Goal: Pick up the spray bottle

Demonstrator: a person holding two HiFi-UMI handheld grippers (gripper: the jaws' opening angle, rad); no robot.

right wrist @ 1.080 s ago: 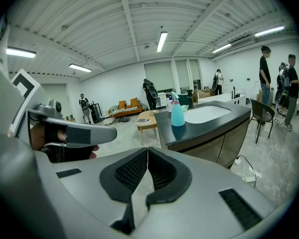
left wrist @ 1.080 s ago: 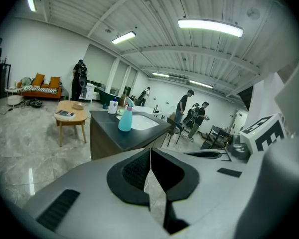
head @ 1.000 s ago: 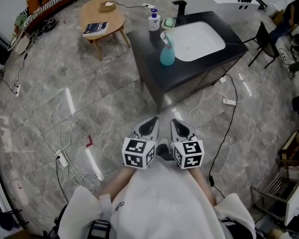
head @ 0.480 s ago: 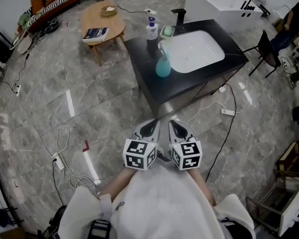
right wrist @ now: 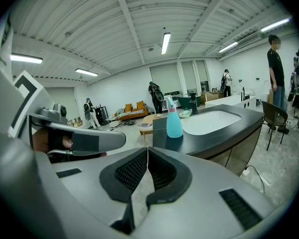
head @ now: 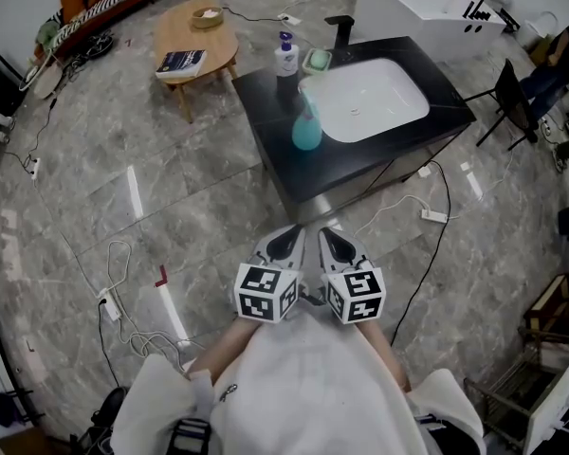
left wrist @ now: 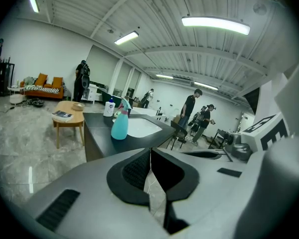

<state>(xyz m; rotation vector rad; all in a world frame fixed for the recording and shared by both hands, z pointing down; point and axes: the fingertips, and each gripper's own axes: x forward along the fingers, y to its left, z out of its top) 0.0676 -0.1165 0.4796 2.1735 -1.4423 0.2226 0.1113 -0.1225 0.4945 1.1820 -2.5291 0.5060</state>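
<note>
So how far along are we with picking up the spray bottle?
Nothing done yet: the spray bottle stands untouched on the black counter beside the sink. In hand: left gripper and right gripper are shut, empty, well short of it. Remaining: reach it, open the jaws, grip, lift.

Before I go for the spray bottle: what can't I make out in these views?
Spray bottle trigger: blurred against the sink in the head view, tiny in both gripper views.
Pump bottle label: too small everywhere.
Soap dish contents: too small, head view.
Book cover: too small, head view.
</note>
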